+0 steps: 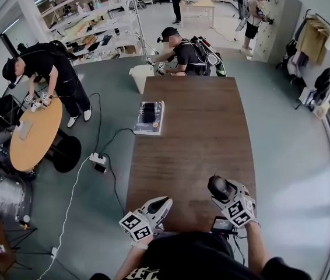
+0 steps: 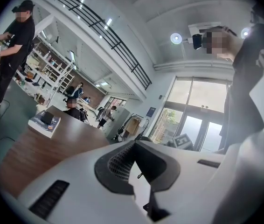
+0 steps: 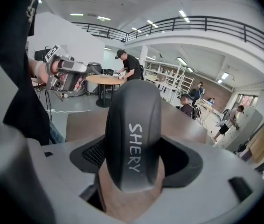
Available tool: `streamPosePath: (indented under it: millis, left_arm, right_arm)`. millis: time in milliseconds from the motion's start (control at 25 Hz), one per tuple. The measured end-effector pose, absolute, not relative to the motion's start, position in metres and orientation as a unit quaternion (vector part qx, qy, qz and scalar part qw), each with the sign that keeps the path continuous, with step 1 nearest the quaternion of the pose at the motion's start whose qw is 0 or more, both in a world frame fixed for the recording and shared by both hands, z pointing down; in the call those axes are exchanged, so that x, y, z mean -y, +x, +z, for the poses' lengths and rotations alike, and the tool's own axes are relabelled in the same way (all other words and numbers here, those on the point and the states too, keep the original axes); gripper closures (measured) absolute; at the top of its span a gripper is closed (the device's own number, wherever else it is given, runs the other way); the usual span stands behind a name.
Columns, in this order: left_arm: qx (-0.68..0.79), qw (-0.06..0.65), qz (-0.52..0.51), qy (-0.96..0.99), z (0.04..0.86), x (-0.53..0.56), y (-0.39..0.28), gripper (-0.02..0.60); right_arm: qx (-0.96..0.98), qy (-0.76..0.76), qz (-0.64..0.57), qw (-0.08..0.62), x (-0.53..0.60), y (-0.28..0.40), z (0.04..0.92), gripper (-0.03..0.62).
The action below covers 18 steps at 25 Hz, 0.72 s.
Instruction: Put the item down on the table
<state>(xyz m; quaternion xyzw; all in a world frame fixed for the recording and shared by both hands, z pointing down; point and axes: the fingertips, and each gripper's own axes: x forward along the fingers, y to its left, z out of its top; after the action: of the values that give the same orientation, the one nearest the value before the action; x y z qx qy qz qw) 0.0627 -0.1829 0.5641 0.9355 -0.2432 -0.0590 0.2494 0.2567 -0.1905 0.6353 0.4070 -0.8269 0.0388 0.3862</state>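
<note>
Your right gripper point(image 3: 133, 169) clamps a dark item point(image 3: 133, 125), perhaps a case, lower end hidden, above the bench point(image 1: 200, 133); left gripper point(image 2: 135, 158) jaws together, empty

So the long brown wooden table point(image 1: 200, 133) runs up the middle of the head view. A flat paperback book point(image 1: 149, 121) sits on it by the left edge, in the upper half, with a small black device point(image 1: 148, 111) lying on top. A white plastic bin point(image 1: 141, 77) stands off the top-left corner. The round tan wooden table point(image 1: 34, 134) is at far left, with a white power strip point(image 1: 98, 158) on the floor between the two. At the bottom, the left gripper point(image 1: 164, 203) is at the near edge. The right gripper point(image 1: 216, 185) is right of it, over the tabletop, with a black rounded case point(image 3: 133, 134) between its jaws.
</note>
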Motion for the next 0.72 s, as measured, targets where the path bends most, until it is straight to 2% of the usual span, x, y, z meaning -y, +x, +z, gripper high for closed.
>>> streamPosePath:
  millis: [360, 720]
  left_arm:
    - [0.265, 0.246, -0.059, 0.930, 0.567, 0.171, 0.054, 0.575]
    - [0.308, 0.251, -0.063, 0.916, 0.570, 0.159, 0.032, 0.575]
  right_arm:
    - [0.831, 0.322, 0.011, 0.454, 0.203, 0.246, 0.702, 0.252]
    - [0.828, 0.247, 0.045, 0.502, 0.210, 0.231, 0.770, 0.252]
